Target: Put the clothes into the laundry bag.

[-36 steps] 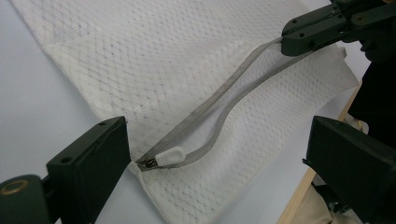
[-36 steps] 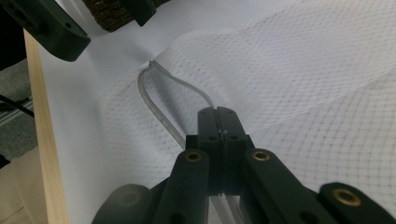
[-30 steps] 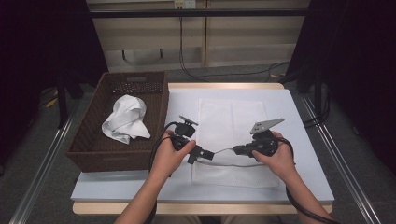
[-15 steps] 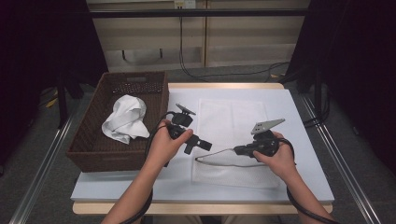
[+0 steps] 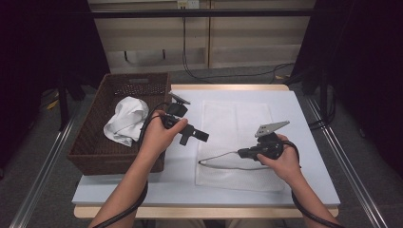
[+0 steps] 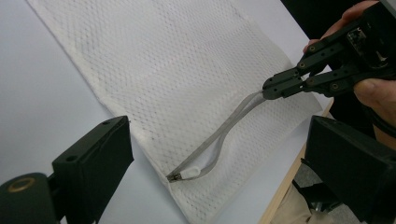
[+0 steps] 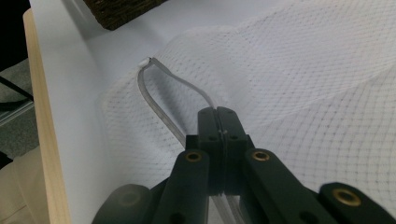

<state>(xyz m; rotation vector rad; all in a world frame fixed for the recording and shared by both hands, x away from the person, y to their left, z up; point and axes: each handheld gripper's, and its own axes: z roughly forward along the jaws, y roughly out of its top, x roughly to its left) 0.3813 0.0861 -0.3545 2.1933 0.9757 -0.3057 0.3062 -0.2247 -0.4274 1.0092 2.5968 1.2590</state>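
Currently right gripper fingers clamped on mesh laundry bag zipper edge; left gripper fingers apart, empty. Hold edge lifted (mouth gaping) so white cloth from wicker basket slides in.

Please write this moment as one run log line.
left gripper: open, empty | right gripper: shut on zipper edge | mesh bag: flat, mouth open

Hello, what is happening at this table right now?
A person works on a white mesh bag lying flat on the table, with a gripper in each hand. The right gripper is shut on the edge of the bag's zipper opening, which gapes partly open. The left gripper is open, holds nothing, and hangs above the table beside the bag. A wicker basket at the left holds a white cloth.
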